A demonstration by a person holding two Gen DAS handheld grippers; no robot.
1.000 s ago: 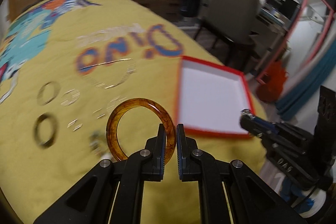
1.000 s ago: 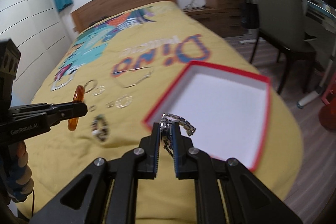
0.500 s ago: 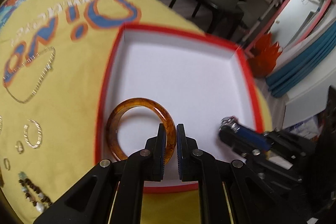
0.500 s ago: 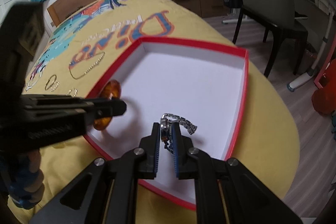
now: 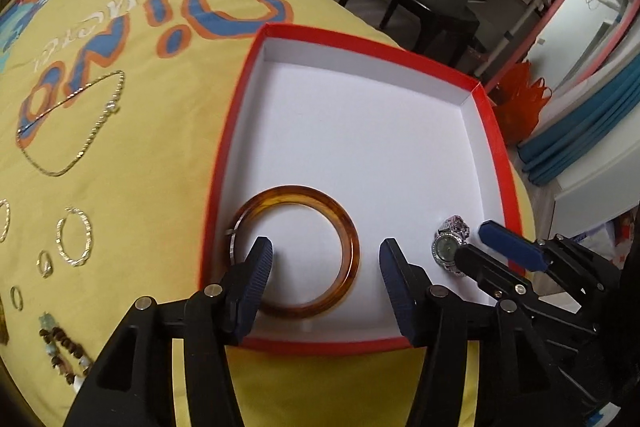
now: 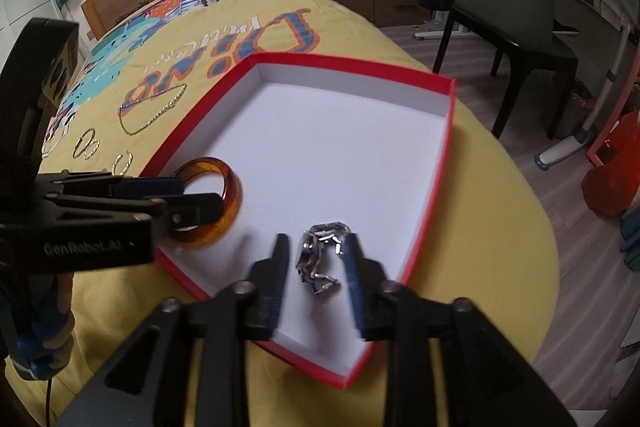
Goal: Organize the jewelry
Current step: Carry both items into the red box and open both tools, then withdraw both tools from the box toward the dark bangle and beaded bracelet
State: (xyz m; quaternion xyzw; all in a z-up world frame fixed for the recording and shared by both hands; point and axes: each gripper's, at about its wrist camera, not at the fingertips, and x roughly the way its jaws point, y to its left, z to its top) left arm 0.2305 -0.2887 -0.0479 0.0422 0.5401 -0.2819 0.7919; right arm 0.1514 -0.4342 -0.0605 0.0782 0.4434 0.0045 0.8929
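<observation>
Jewelry is going into the red box on the bed, two pieces at once. The left claw has just been opening; its jaws stand apart, and the amber bangle lies flat on the box's white floor, no pad pressing it. The right claw has also just been opening, with the silver watch lying loose between its jaws. Both sit near the front wall, probably to leave room for the necklace, hoop earrings and beaded bracelet waiting on the cover.
</observation>
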